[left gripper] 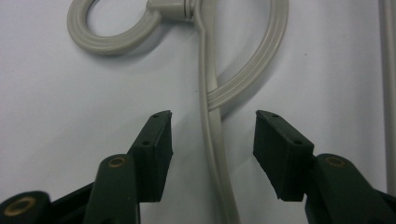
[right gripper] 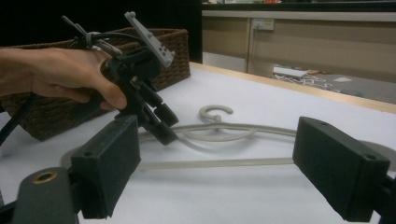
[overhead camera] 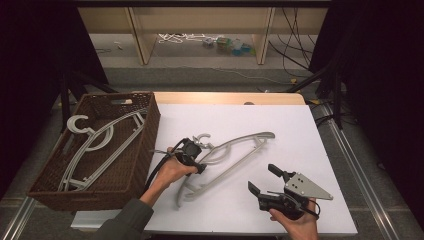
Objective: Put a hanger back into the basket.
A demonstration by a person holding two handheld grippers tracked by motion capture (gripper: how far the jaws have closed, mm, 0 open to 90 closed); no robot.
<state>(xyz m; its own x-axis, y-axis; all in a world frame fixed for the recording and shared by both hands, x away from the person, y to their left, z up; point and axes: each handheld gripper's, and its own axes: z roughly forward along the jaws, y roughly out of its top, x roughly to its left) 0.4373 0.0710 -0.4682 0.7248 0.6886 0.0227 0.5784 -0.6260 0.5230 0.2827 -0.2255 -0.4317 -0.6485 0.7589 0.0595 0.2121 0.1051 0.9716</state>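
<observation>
Left tool (left gripper: 212, 135) open, straddling hanger (left gripper: 210, 93)

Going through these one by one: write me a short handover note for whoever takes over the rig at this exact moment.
Left tool: open, jaws either side of the grey hanger arm just below its hook, not yet closed.
Right tool: open, holding nothing, near the front edge of the white table.
Done: hangers in the basket already lie inside the wicker basket.
Left: probably grip the table hanger and move it into the basket.

left claw (left gripper: 214, 135) spread wide | hanger (left gripper: 212, 98) arm between jaws, untouched
</observation>
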